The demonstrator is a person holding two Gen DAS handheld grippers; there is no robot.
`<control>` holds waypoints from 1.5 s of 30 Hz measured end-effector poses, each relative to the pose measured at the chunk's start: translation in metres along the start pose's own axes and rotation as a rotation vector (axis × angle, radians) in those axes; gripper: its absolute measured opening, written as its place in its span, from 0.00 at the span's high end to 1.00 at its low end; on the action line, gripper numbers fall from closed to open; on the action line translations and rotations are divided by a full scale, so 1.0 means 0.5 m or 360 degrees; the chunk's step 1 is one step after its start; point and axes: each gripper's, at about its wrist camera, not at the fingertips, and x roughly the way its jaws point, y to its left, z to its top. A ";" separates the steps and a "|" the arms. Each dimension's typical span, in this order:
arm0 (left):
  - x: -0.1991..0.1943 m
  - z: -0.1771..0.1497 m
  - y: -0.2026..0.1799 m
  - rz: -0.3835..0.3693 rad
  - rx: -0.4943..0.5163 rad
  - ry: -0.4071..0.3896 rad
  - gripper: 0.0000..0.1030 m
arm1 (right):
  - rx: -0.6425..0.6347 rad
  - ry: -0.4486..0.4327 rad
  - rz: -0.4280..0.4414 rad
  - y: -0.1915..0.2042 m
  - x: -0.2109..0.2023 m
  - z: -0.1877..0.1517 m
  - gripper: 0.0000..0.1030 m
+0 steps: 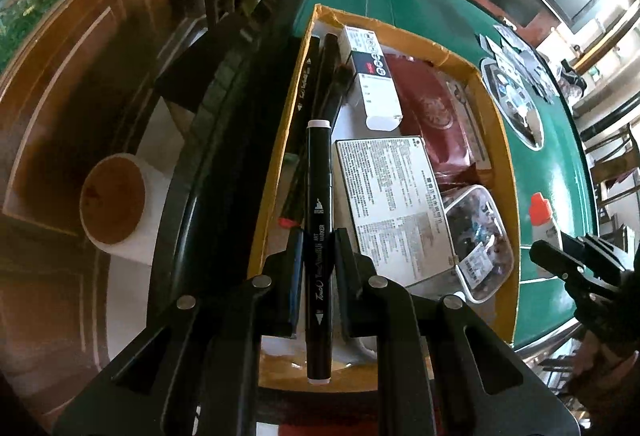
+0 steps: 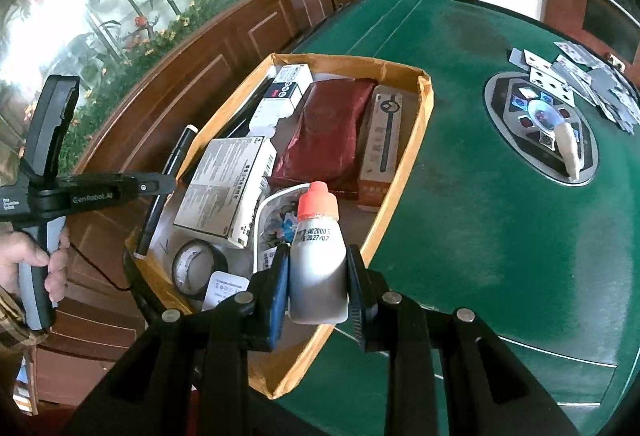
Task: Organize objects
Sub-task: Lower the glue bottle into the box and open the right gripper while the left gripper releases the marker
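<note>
Pinched between the left gripper point(image 1: 318, 268) fingers point(image 1: 295, 276), a black marker point(image 1: 319, 220) hangs over the left side of an open cardboard box point(image 2: 404, 171) on the green worktop point(image 2: 500, 236). Over the box's near right wall, the right gripper point(image 2: 318, 276) clamps a small white bottle point(image 2: 318, 268) with an orange cap. Inside the box lie white cartons, a dark red pouch point(image 2: 324, 139), a roll of black tape point(image 2: 198, 268) and what may be more pens along the left wall. Playing cards point(image 2: 580, 79) lie scattered far right.
</note>
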 end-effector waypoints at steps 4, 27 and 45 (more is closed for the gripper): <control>0.013 -0.002 -0.005 0.0004 0.0015 0.0017 0.86 | -0.0017 0.0007 0.0007 0.011 0.007 0.005 0.75; 0.040 -0.011 -0.021 0.0080 0.0082 0.0036 0.86 | -0.0081 0.0021 -0.0003 0.028 0.045 0.067 0.75; 0.035 -0.007 -0.022 0.0063 0.0012 0.0028 0.86 | -0.0088 0.0166 0.0104 0.054 0.150 0.145 0.74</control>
